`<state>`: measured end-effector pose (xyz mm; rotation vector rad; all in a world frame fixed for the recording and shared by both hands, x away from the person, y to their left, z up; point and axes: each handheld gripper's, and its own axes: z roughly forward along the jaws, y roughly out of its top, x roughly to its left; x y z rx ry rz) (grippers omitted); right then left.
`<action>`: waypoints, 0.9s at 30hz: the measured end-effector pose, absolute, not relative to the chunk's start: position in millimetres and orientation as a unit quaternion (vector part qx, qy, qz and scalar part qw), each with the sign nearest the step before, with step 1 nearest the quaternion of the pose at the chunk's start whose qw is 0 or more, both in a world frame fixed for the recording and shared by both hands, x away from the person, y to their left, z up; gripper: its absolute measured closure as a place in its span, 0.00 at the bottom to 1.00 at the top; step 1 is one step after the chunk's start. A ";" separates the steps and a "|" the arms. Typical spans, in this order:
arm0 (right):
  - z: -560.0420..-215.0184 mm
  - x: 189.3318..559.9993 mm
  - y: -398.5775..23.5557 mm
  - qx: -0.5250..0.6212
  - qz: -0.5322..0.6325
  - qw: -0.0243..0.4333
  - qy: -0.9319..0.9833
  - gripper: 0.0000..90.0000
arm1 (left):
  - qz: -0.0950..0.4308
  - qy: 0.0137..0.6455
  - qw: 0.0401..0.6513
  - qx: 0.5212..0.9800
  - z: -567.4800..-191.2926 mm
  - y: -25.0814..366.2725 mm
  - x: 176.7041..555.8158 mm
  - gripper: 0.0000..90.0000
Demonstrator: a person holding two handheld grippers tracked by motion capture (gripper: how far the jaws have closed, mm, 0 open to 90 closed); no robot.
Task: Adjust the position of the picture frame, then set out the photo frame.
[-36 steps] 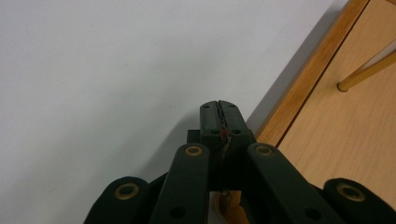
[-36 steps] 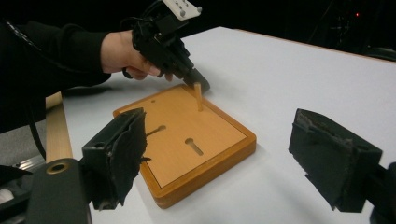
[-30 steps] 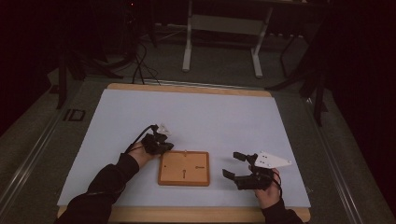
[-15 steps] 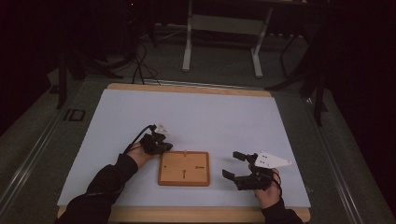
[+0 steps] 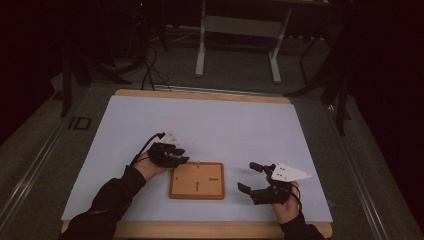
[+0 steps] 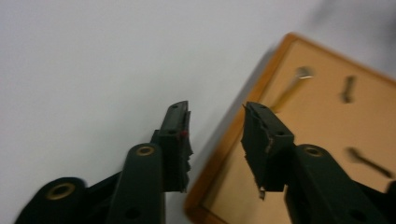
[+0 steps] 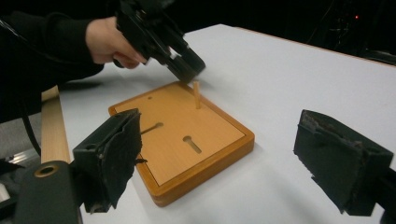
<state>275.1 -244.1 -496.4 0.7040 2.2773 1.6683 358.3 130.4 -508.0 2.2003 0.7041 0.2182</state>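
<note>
A square wooden board [image 5: 196,181] lies on the white table near the front edge. It has keyhole slots [image 7: 192,143] and one short wooden peg [image 7: 196,94] standing upright near its far edge. My left gripper [image 5: 183,156] hovers at the board's far left corner, just beside and above the peg. In the left gripper view its jaws stand a little apart around my left gripper [image 6: 215,119], nothing between them, over the edge of the board [image 6: 327,135]. My right gripper [image 5: 247,176] rests right of the board, wide open and empty, and points at the board [image 7: 187,140].
The white table [image 5: 210,120] has a wooden rim, and its front edge lies close under both forearms. Behind the table stand a metal frame [image 5: 240,25] and floor cables [image 5: 150,70] in the dark. A bare white surface stretches behind and beside the board.
My left gripper has edged slightly right toward the board's far corner. The right gripper and the board have stayed put.
</note>
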 end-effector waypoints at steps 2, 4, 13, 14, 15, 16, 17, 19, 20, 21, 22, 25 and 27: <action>-496.6 274.9 -244.0 0.241 0.570 0.119 0.776 0.16 | 0.082 0.262 0.418 0.866 -505.4 130.5 352.1 0.65; -496.3 274.8 -243.3 0.239 0.572 0.112 0.777 0.15 | 0.076 0.244 0.428 0.867 -503.7 126.8 347.2 0.63; -493.2 270.7 -239.8 0.226 0.570 0.126 0.780 0.14 | 0.065 0.223 0.442 0.866 -506.9 108.2 346.2 0.65; -492.9 270.7 -240.0 0.227 0.570 0.123 0.780 0.14 | 0.063 0.224 0.441 0.867 -508.0 106.8 347.0 0.65; -492.9 271.0 -240.1 0.229 0.571 0.115 0.780 0.14 | 0.064 0.222 0.440 0.868 -509.1 105.4 347.6 0.67; -493.2 270.9 -240.1 0.231 0.571 0.111 0.780 0.14 | 0.065 0.221 0.442 0.867 -510.2 104.0 347.7 0.67; -493.5 270.7 -239.4 0.230 0.569 0.115 0.781 0.14 | 0.065 0.222 0.442 0.867 -511.0 102.7 348.0 0.69; -493.8 270.6 -237.9 0.230 0.565 0.117 0.784 0.14 | 0.066 0.221 0.442 0.867 -512.8 99.8 348.5 0.73; -494.2 270.6 -237.1 0.227 0.566 0.112 0.785 0.14 | 0.065 0.220 0.442 0.867 -513.6 98.7 348.9 0.74; -494.5 270.0 -236.1 0.225 0.565 0.116 0.786 0.14 | 0.064 0.219 0.439 0.869 -514.2 97.6 349.1 0.76; -494.7 269.4 -234.7 0.226 0.563 0.120 0.786 0.14 | 0.063 0.218 0.439 0.869 -514.8 96.9 349.7 0.77; -495.4 269.1 -233.0 0.217 0.564 0.116 0.788 0.14 | 0.061 0.217 0.440 0.869 -515.9 95.7 350.2 0.83; -495.7 269.3 -232.4 0.214 0.565 0.114 0.789 0.14 | 0.063 0.216 0.441 0.869 -516.1 95.8 350.3 0.85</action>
